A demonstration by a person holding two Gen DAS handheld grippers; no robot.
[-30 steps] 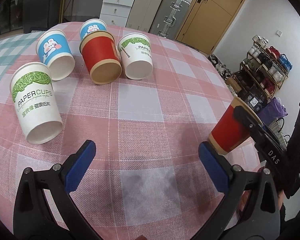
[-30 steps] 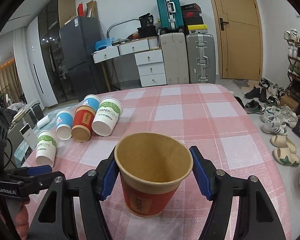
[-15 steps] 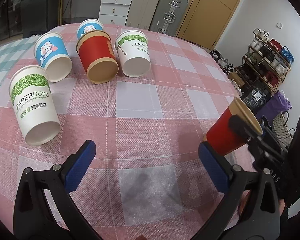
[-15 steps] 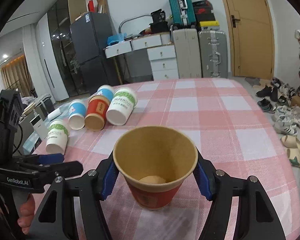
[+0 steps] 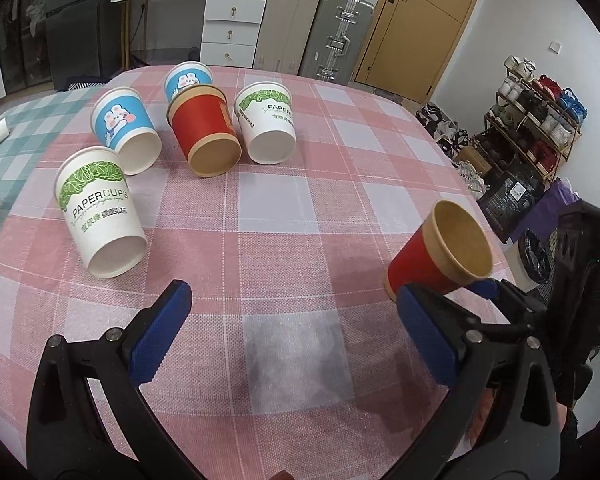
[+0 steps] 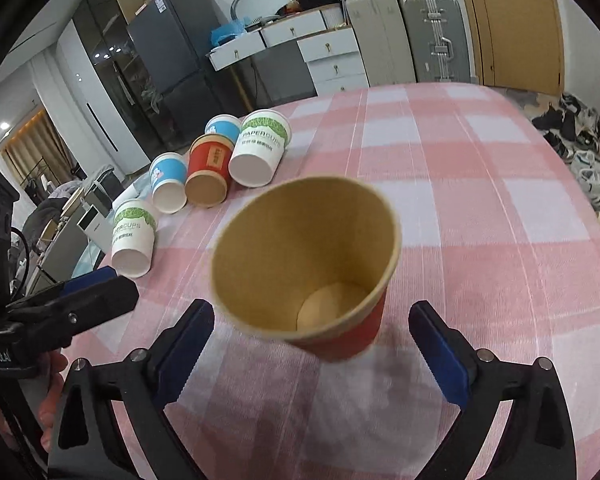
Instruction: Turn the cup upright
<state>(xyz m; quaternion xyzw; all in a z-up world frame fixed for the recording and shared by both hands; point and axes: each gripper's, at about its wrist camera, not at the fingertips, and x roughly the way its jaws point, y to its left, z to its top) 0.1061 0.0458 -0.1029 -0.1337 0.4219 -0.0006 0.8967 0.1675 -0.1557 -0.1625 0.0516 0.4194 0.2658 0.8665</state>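
Note:
A red paper cup [image 6: 340, 332] with a brown inside stands mouth-up on the pink checked tablecloth [image 6: 480, 208], leaning a little and slightly blurred. My right gripper [image 6: 311, 320] is open, with a blue pad on each side of the cup and a small gap to it on both sides. From the left wrist, the same red cup [image 5: 420, 264] is at the right, near the table's edge. My left gripper [image 5: 293, 298] is open over bare cloth and holds nothing.
Several cups lie on their sides at the far left: a white and green one [image 5: 100, 216], a blue rabbit one [image 5: 126, 128], a red one [image 5: 204, 132], another white one [image 5: 266, 120]. The table edge [image 5: 484, 208] drops off just beyond the red cup.
The right gripper's pads were pressed on the red cup and have now spread off it. The cup has come down onto the cloth. The left gripper has hardly moved.

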